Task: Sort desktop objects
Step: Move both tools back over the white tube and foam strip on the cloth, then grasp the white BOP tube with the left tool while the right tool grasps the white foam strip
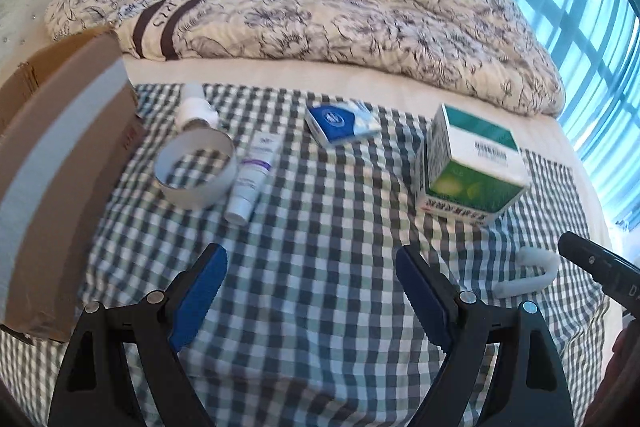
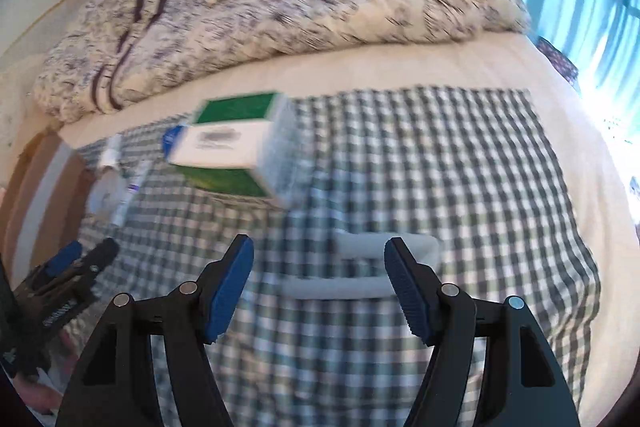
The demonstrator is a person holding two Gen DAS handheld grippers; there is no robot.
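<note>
Here the left tool (image 1: 310,291) hangs released, its ribbed blue pads wide apart over bare green-and-white checked cloth (image 1: 320,235) spread on the bed. Ahead to its left lie a white cardboard ring (image 1: 196,169) touching a slim white squeeze tube (image 1: 254,179), beyond them a small white bottle (image 1: 196,109), and a brown cardboard box (image 1: 60,163) at the cloth's left edge. Ahead sit a blue tissue packet (image 1: 340,123) and a glossy green-and-white carton (image 1: 472,167). The right tool (image 2: 319,285) is released too, a curved white plastic hook (image 2: 384,267) just ahead between its pads.
</note>
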